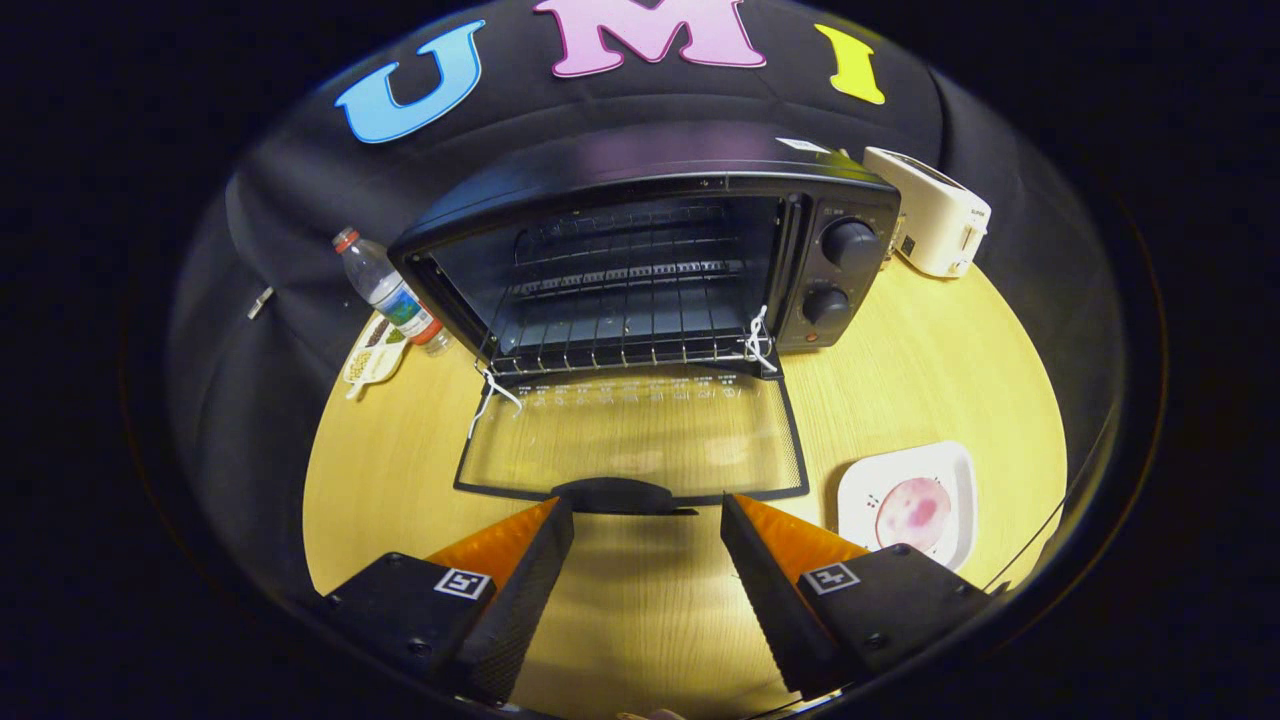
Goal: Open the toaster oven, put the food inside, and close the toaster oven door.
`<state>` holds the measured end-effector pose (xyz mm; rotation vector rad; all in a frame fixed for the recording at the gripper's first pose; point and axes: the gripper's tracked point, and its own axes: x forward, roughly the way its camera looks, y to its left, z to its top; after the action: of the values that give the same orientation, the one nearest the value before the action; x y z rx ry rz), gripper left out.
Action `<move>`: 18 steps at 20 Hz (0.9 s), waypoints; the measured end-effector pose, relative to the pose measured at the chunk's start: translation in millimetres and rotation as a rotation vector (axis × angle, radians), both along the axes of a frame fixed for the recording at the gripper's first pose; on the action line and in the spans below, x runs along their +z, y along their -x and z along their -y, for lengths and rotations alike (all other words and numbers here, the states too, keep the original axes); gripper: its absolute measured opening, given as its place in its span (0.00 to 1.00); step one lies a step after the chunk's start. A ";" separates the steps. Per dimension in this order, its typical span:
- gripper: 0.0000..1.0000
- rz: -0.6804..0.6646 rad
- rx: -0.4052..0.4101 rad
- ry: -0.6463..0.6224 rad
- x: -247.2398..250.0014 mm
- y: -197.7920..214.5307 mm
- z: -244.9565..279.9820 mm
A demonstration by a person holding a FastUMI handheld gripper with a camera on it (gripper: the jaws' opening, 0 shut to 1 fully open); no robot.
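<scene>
Gripper view. Your gripper [647, 520] stands wide open with nothing between its fingers; bare table [640, 610] shows through the gap. Both fingertips sit just short of the front edge of the toaster oven door [630, 440], which lies folded down flat and fully open. The door's dark handle [615, 495] lies directly ahead, between the two tips and apart from each.

Beyond the door, the toaster oven [650, 260] faces you squarely, with its cavity exposed. A wire rack [620, 335] is seated inside and nothing rests on it. Two knobs [850, 245] sit one above the other on the panel at the oven's right side. White string is tied at both door hinges.

The food [912, 512], a round pinkish slice, lies on a white square plate [955, 470] to the right of the door, just beyond and outside your right finger [770, 560]. It is not in the oven.

Further items: a white toaster [930, 215] behind the oven's right corner, a plastic bottle [390, 295] lying tilted at its left, and a small packet [375, 350] just in front of that bottle.
</scene>
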<state>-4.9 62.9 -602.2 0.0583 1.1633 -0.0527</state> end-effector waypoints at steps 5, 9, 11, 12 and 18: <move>0.97 0.054 0.053 -0.118 43.2 -11.2 21.6; 0.99 0.037 0.086 -0.100 70.5 7.1 102.4; 0.99 0.013 0.057 -0.065 73.4 16.8 153.3; 0.99 -0.004 0.046 -0.045 70.9 20.2 178.1; 0.89 -0.109 -0.061 -0.101 46.6 36.2 251.3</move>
<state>-41.1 -188.4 -555.6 0.1823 1.2729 -0.0513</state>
